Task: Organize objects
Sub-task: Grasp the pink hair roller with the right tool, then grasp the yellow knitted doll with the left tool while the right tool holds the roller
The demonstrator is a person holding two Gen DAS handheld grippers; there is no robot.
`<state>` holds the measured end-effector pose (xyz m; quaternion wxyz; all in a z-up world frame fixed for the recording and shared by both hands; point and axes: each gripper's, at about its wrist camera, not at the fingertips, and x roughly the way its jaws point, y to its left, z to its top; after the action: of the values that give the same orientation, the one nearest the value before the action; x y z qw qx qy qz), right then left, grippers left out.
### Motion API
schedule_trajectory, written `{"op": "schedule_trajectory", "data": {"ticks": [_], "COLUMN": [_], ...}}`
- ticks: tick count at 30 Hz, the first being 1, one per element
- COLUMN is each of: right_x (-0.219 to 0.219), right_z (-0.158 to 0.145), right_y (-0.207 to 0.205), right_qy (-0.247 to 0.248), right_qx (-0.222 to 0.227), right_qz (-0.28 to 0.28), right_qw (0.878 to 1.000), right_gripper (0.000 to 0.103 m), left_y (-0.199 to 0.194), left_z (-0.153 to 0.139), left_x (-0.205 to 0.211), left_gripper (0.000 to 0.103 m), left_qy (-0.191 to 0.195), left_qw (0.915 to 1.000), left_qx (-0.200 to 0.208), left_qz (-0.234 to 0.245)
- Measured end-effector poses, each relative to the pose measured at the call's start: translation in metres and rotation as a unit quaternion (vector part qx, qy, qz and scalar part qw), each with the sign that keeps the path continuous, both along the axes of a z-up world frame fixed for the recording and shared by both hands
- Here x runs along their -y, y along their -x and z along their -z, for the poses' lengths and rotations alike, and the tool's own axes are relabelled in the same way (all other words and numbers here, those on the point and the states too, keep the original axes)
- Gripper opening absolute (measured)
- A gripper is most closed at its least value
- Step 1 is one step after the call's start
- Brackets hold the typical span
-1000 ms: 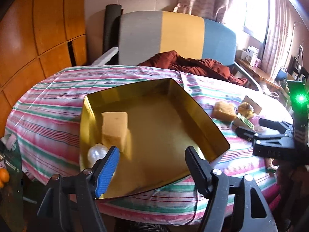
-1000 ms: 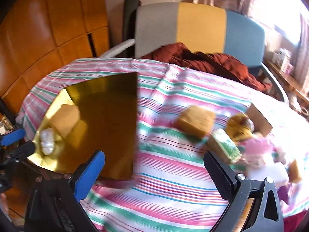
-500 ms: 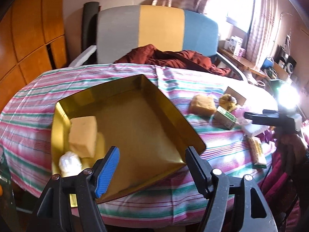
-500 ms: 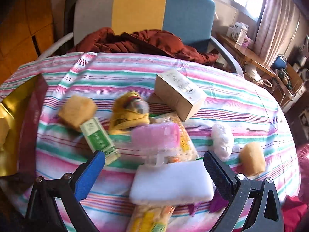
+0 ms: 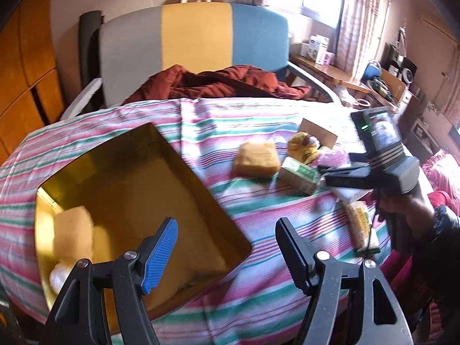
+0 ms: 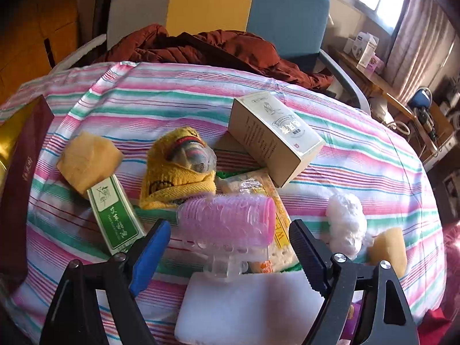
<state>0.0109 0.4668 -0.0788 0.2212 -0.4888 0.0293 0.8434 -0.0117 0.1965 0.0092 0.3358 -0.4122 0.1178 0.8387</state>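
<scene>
My left gripper (image 5: 227, 248) is open and empty over the near right corner of the gold tin (image 5: 218, 201), which holds a yellow sponge (image 5: 72, 230) and a white ball (image 5: 57, 276). My right gripper (image 6: 230, 230) hangs low over the pile of loose objects, its jaws closing. A pink hair roller (image 6: 227, 218) lies between its fingers with a small gap on each side. Under the roller sits a white foam block (image 6: 250, 307). The left wrist view shows the right gripper (image 5: 342, 172) in a person's hand (image 5: 402, 207) at the pile.
Around the roller on the striped tablecloth (image 6: 172, 100) lie a yellow sponge (image 6: 86, 164), a green box (image 6: 115, 212), a yellow knit bundle (image 6: 178, 172), a beige carton (image 6: 273, 135), a white cotton ball (image 6: 345, 224) and another sponge (image 6: 388, 247). A chair (image 5: 195, 34) with red cloth stands behind.
The right gripper swung from beside the tin to the pile, sank over the pink roller and its jaws narrowed. The left gripper shifted right, so the tin now sits further left.
</scene>
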Motion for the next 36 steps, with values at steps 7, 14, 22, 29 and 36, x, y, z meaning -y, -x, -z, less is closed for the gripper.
{"op": "schedule_trajectory", "data": {"ticks": [7,14,22,29,36], "right_x": [-0.013,-0.023,-0.031,-0.037,-0.038], "right_z": [-0.013,-0.012,-0.008,-0.005,-0.003], "right_y": [-0.008,-0.013,-0.016,-0.016,-0.015], "right_qy": [0.032,0.062,0.078,0.093,0.094], "right_qx": [-0.032,-0.019,-0.008,-0.002,-0.001], "right_qz": [0.018,0.038,0.041,0.039,0.036], "right_qw": [0.999,0.997,0.996,0.995,0.995], "right_gripper": [0.072,0.072,0.072,0.072,0.072], "left_y": [0.009,0.023,0.043,0.08,0.094], "left_z": [-0.005,0.006,0.027,0.066,0.095], "left_x": [-0.049,-0.119,-0.193,-0.233,-0.258], "left_gripper": [0.072,0.071,0.072,0.08,0.069], "left_qy": [-0.018,0.015,0.035,0.01,-0.018], "left_qw": [0.9986,0.9925,0.9726,0.9659,0.9528], "left_qx": [0.009,0.0,-0.006,0.116,0.2], "left_qz": [0.049,0.121,0.23,0.231,0.227]}}
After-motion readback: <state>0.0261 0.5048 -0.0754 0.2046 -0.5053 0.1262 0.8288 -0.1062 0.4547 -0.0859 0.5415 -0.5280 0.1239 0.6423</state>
